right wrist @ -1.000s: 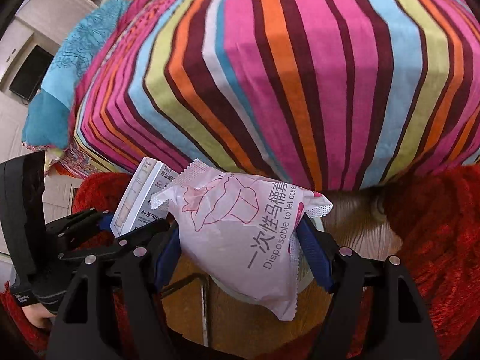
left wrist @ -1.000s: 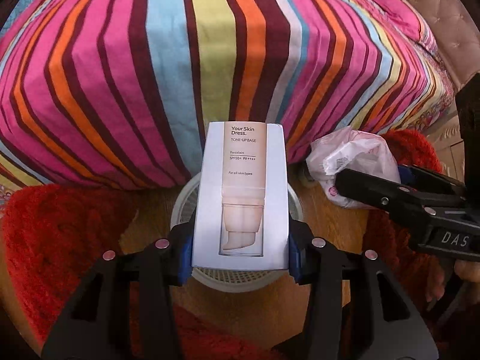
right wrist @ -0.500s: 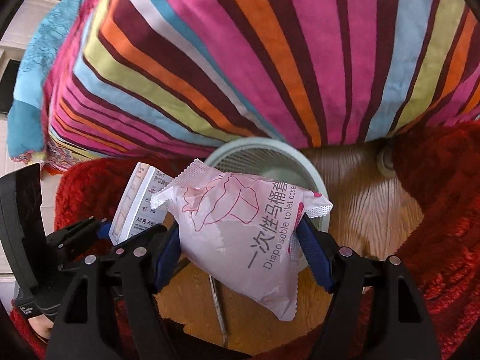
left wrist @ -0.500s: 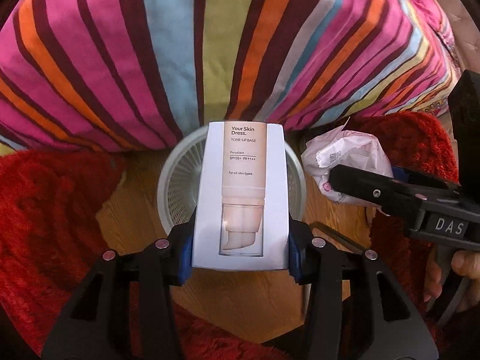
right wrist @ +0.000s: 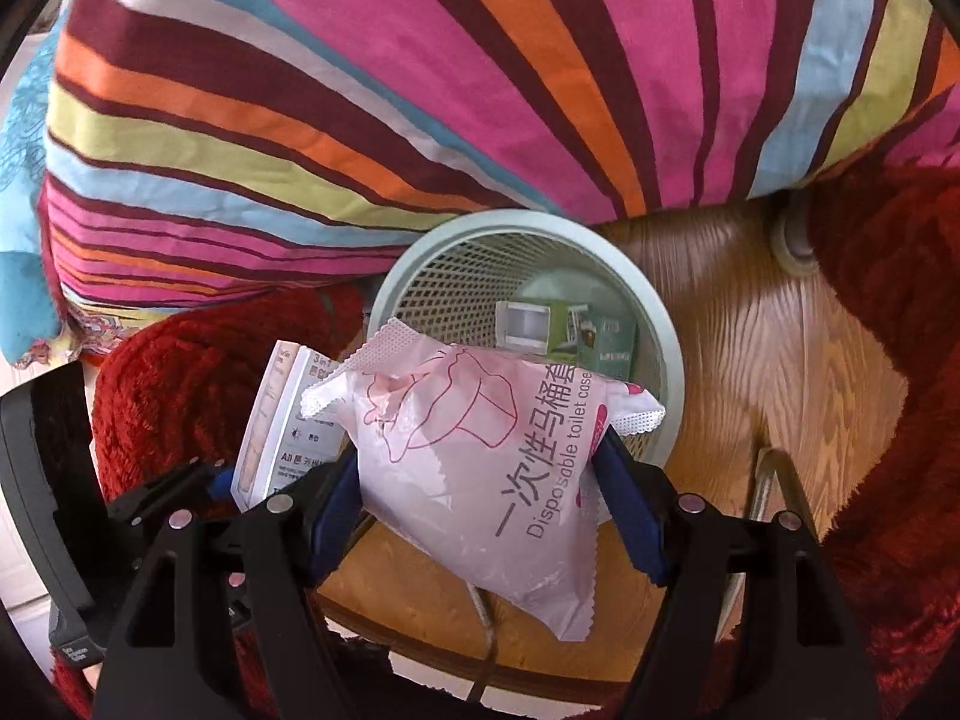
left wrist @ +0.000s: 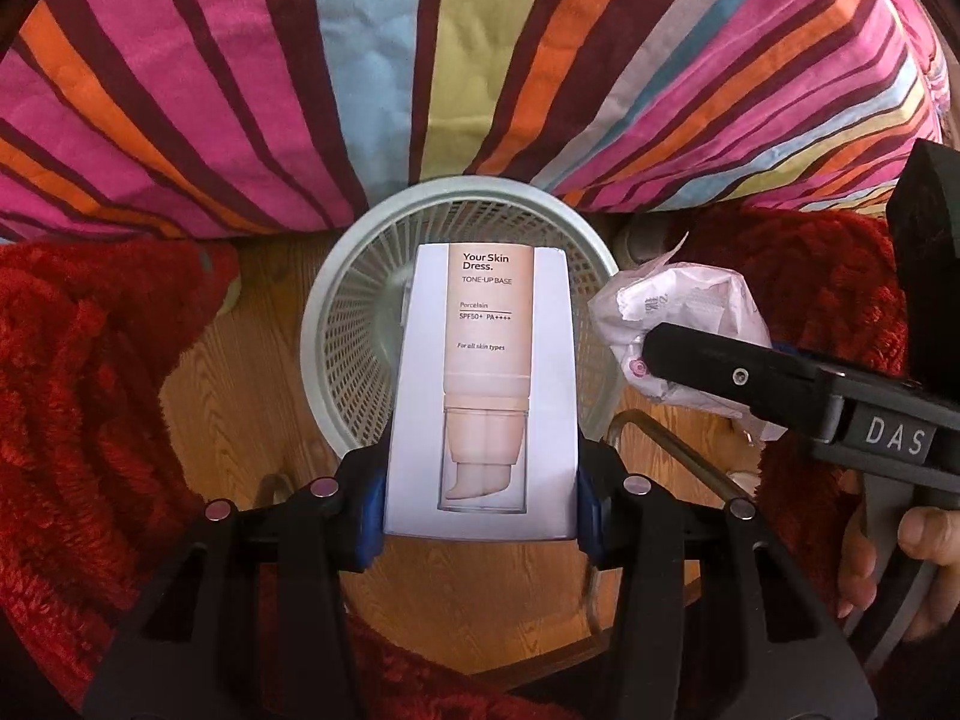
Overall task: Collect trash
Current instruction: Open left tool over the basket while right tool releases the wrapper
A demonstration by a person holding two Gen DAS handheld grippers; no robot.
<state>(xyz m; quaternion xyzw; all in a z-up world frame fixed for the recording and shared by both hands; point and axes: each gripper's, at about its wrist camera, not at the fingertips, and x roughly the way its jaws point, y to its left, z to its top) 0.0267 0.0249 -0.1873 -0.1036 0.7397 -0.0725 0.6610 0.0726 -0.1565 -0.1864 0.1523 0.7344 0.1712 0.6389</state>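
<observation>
My left gripper [left wrist: 480, 504] is shut on a white cosmetics box [left wrist: 483, 384] printed "Your Skin Dress", held upright over the mouth of a pale green mesh waste basket [left wrist: 342, 324]. My right gripper [right wrist: 480, 498] is shut on a pink-and-white plastic packet [right wrist: 480, 468] marked "Disposable toilet case", hanging just over the basket's near rim [right wrist: 666, 360]. Inside the basket lie two small green cartons [right wrist: 564, 330]. In the left wrist view the packet [left wrist: 684, 312] and the right gripper's finger [left wrist: 738, 372] sit to the right of the basket. The box [right wrist: 288, 420] shows at the left in the right wrist view.
The basket stands on a wood floor [right wrist: 780, 360] against a bed with a striped cover [left wrist: 420, 60]. Red shaggy rugs [left wrist: 78, 420] lie on both sides. A metal wire frame [left wrist: 660, 438] rests on the floor by the basket. A person's hand [left wrist: 900, 558] holds the right gripper.
Both grippers have sunk toward the basket and tilted more downward; the basket's mouth now shows wider, and the cartons inside have come into the right wrist view. Both grips are unchanged.
</observation>
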